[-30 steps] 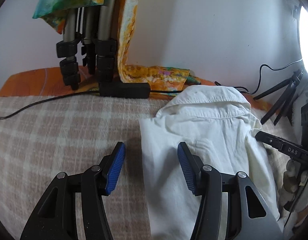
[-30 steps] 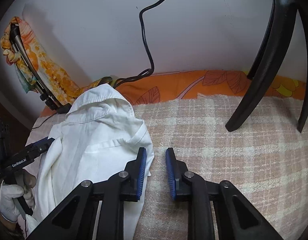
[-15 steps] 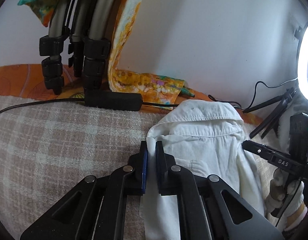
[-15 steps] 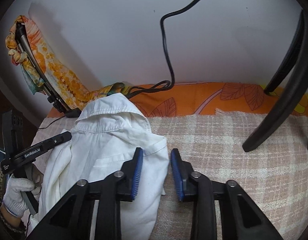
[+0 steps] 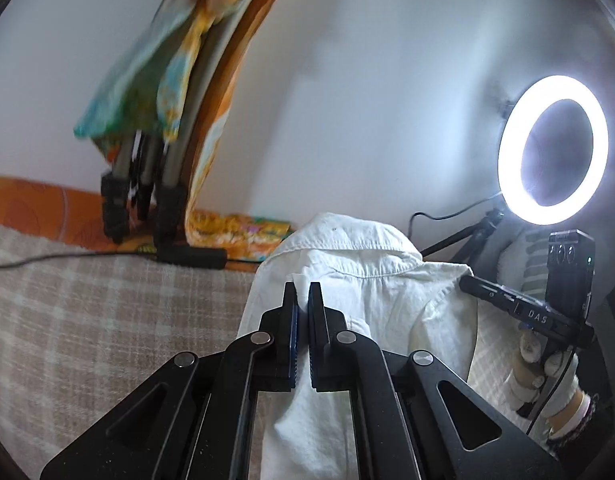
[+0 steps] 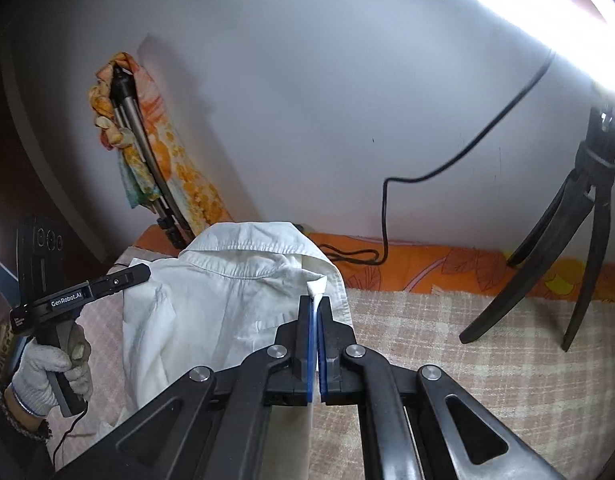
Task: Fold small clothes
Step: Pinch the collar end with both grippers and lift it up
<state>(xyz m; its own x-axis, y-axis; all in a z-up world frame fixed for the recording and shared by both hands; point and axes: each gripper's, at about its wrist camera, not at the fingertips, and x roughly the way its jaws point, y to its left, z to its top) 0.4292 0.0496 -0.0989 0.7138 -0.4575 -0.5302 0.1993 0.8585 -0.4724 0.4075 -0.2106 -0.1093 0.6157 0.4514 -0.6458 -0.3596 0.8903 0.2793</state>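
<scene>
With my left gripper (image 5: 302,292) and right gripper (image 6: 315,304) each pinched on a shoulder edge of the white shirt (image 6: 227,304), I judge I'm mid-fold and should next carry both edges over together.

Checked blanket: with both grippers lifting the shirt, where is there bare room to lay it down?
Free patches: the checked blanket between the white shirt and the black tripod legs, and blanket left of the shirt, below the black cable. Crowded: the back edge with the draped stand and ring light.
</scene>
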